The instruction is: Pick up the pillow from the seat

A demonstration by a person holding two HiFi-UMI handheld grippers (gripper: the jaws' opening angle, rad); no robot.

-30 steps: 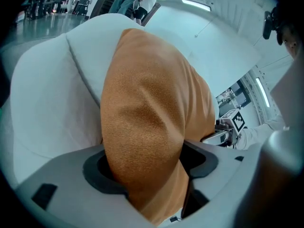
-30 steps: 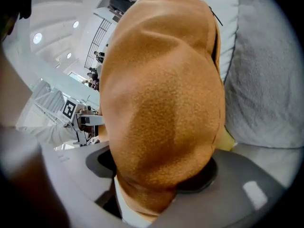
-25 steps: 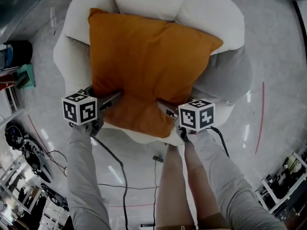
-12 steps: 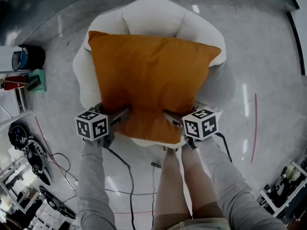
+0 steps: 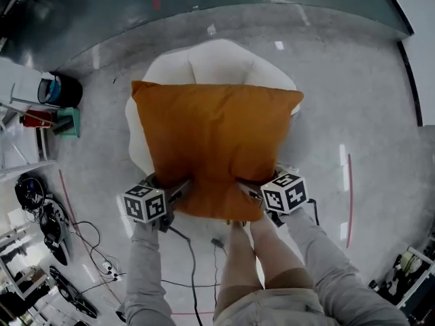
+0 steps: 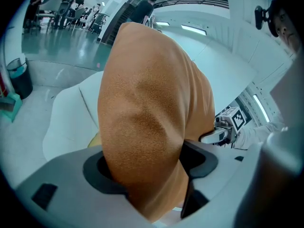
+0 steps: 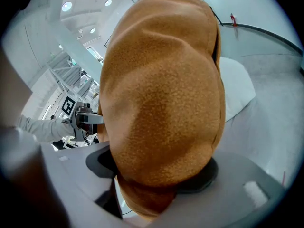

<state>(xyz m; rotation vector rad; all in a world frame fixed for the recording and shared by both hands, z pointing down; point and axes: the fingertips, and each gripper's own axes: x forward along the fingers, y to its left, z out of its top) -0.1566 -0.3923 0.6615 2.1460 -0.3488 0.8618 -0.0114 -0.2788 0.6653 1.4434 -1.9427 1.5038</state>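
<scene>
- Square orange fabric pillow (image 5: pixel 214 145): hangs over the white rounded upholstered seat (image 5: pixel 211 63), apparently lifted clear
- Left gripper (image 5: pixel 178 187), right gripper (image 5: pixel 249 190): jaws clamped on the pillow's near edge
- Raise both grippers evenly; maintain clamp pressure, as soft fabric may slip

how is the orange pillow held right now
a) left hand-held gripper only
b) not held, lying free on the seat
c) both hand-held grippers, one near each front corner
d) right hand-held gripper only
c: the pillow is pinched between the jaws in both gripper views, and the head view shows the left hand-held gripper and the right hand-held gripper on its near edge.
</scene>
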